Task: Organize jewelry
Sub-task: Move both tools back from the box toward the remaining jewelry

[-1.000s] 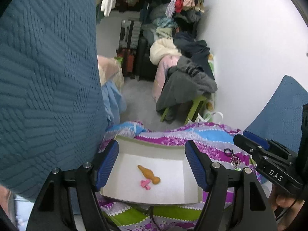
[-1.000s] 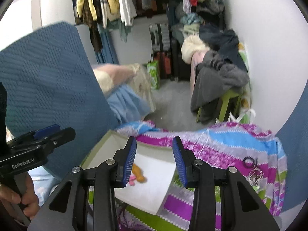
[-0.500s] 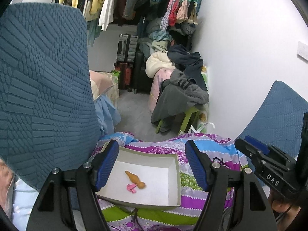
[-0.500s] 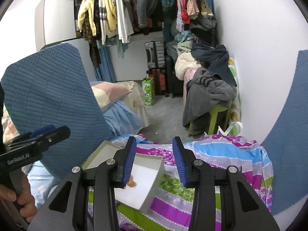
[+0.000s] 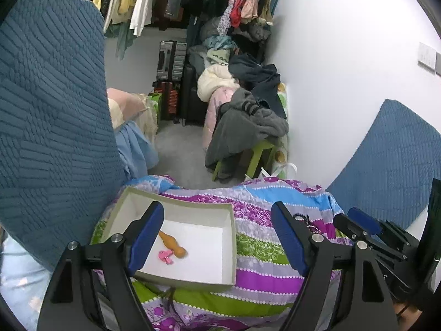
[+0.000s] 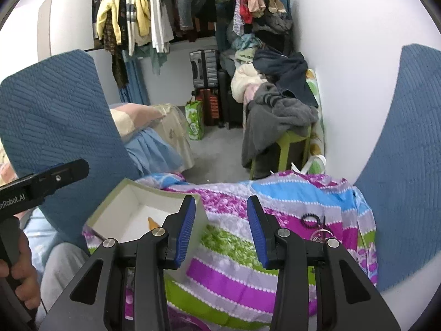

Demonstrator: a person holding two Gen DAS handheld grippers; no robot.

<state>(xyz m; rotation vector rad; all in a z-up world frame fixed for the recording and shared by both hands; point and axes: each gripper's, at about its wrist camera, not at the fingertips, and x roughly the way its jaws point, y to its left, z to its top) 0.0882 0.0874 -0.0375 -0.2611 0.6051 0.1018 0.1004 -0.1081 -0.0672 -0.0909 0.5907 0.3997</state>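
A shallow white box (image 5: 233, 237) lies on a striped purple, green and blue cloth (image 5: 261, 264). In it lie an orange piece (image 5: 172, 244) and a small pink piece (image 5: 165, 256). The box also shows in the right wrist view (image 6: 129, 193). A black beaded ring (image 6: 310, 219) and silver hoop jewelry (image 6: 322, 234) lie on the cloth at the right. My left gripper (image 5: 217, 238) is open and empty above the box's right side. My right gripper (image 6: 220, 227) is open and empty above the cloth, between the box and the loose jewelry.
Blue quilted cushions stand at the left (image 5: 49, 124) and at the right (image 5: 391, 160). Beyond the cloth are grey floor, a green stool heaped with clothes (image 5: 248, 127), suitcases (image 5: 171, 60) and hanging clothes. A white wall (image 5: 344, 69) runs along the right.
Both grippers have drawn back and risen, so the box and cloth look smaller and lower. The left view has shifted right of the box. Both stay open and empty.
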